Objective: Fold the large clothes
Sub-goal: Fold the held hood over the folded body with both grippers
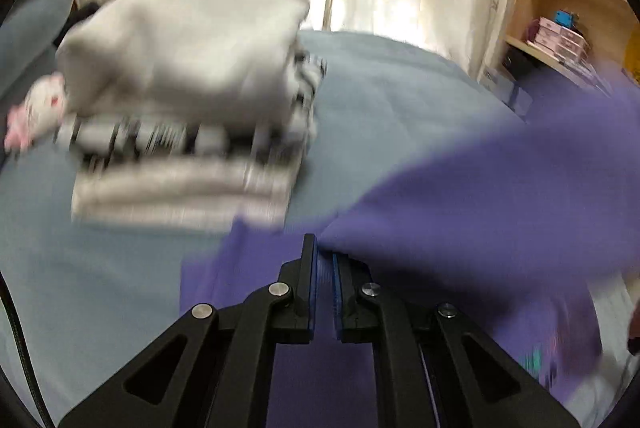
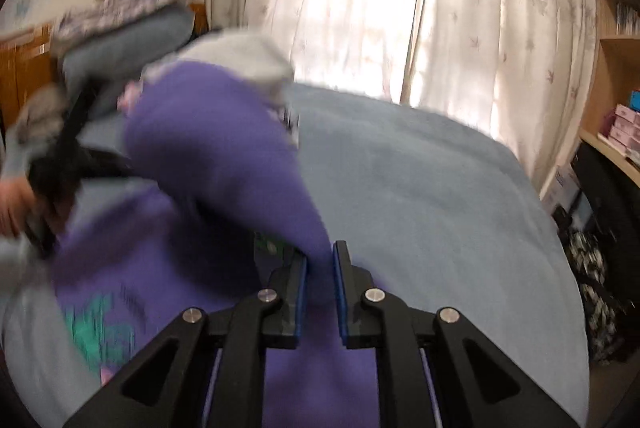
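While both the left gripper (image 1: 323,260) and right gripper (image 2: 320,264) pinch it, the purple garment (image 1: 480,196) stretches sideways between them.

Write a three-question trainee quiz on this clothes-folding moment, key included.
1. True or false: both grippers are shut on the purple garment.
2. What lies beyond the left gripper on the bed? A) a stack of folded clothes B) a laptop C) a basket
3. Fill in: behind the bed hangs a pale ____.

Key:
1. True; the right gripper also pinches purple cloth between its pads.
2. A, the stack of folded clothes.
3. Curtain.
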Demonstrator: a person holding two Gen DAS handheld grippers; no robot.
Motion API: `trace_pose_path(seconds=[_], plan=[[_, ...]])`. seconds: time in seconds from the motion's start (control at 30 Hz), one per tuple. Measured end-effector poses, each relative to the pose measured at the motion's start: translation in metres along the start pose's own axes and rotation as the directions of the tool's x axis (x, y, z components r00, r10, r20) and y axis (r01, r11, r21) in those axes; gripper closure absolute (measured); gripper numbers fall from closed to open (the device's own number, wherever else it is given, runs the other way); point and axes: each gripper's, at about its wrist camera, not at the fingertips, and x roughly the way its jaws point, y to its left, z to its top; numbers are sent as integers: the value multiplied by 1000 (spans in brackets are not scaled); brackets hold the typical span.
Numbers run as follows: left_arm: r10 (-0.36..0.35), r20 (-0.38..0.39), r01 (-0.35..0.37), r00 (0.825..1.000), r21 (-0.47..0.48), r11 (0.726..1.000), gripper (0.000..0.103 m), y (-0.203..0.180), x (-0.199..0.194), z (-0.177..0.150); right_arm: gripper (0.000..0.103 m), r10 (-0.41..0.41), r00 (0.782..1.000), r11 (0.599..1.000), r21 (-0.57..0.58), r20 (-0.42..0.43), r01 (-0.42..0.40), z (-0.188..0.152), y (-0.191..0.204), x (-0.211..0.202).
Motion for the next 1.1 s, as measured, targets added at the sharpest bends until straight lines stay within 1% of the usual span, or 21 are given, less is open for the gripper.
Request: trace_pose_path(seconds=[0.07, 0.1, 0.17, 0.27, 0.3, 0.37, 0.4, 0.47, 0.5, 0.53, 0.57, 0.6, 0.67, 0.7, 0.73, 0.8, 0.87, 0.93, 1.0, 1.07, 1.1], plan=[[5, -28, -5, 1000, -1, 1000, 99, 6, -12, -22, 92, -5, 997, 1000, -10, -73, 5, -27, 9, -8], [-10, -48, 10, 999, 3, 1000, 99, 7, -20, -35, 92, -22, 992, 1000, -10, -121, 21, -43, 15, -10], [-20, -63, 20, 998, -5, 1000, 99, 15, -34, -55, 92, -13, 985, 1000, 11, -174, 15, -63, 17, -15], [-77, -101, 73, 992, -45, 996, 98, 23, -44, -68, 89, 35, 978, 996, 90, -203, -17, -79, 22, -27], [-112, -110, 106, 988, -57, 993, 98, 24, -49, -72, 89, 54, 977, 992, 123, -204, -29, -82, 23, -32], [-163, -115, 156, 980, -67, 985, 95, 25, -51, -72, 86, 99, 975, 980, 187, -197, -62, -87, 22, -37], [-212, -119, 204, 970, -75, 976, 93, 23, -53, -74, 82, 126, 973, 971, 223, -191, -82, -89, 21, -39], [-261, -112, 252, 959, -86, 964, 88, 19, -51, -73, 61, 181, 970, 947, 296, -165, -126, -94, 18, -45], [-305, -115, 295, 945, -96, 951, 84, 15, -49, -75, 56, 199, 968, 934, 328, -151, -141, -95, 19, -45], [-323, -117, 312, 939, -103, 945, 83, 12, -46, -73, 49, 221, 966, 919, 362, -137, -159, -96, 19, -43], [-351, -119, 338, 929, -117, 934, 80, 8, -43, -74, 47, 242, 962, 902, 394, -125, -176, -95, 20, -39], [-394, -125, 377, 910, -142, 915, 78, 6, -36, -75, 47, 258, 959, 888, 420, -116, -188, -94, 21, -34], [-430, -128, 406, 894, -177, 897, 77, 4, -22, -73, 47, 300, 950, 841, 495, -88, -219, -95, 17, -25], [-459, -131, 431, 878, -199, 880, 74, 3, -14, -74, 47, 316, 946, 817, 528, -77, -230, -97, 14, -19], [-475, -130, 442, 870, -220, 870, 73, 2, -6, -74, 47, 331, 941, 788, 567, -65, -238, -99, 10, -12], [-491, -129, 454, 862, -237, 859, 64, 1, 9, -74, 46, 353, 934, 735, 632, -50, -244, -103, 2, 2], [-498, -124, 459, 858, -248, 853, 58, -3, 20, -76, 46, 384, 923, 671, 693, -22, -263, -108, -4, 17], [-503, -106, 467, 857, -249, 848, 57, -6, 27, -75, 46, 401, 916, 626, 727, 11, -283, -109, -6, 29], [-509, -77, 477, 858, -249, 843, 57, -13, 32, -72, 46, 395, 918, 616, 732, 31, -290, -106, -2, 39], [-511, -57, 483, 857, -254, 838, 57, -18, 34, -70, 46, 371, 927, 626, 722, 56, -294, -101, 3, 43], [-517, -44, 490, 855, -260, 832, 61, -21, 35, -69, 47, 357, 932, 635, 716, 62, -291, -97, 5, 43]])
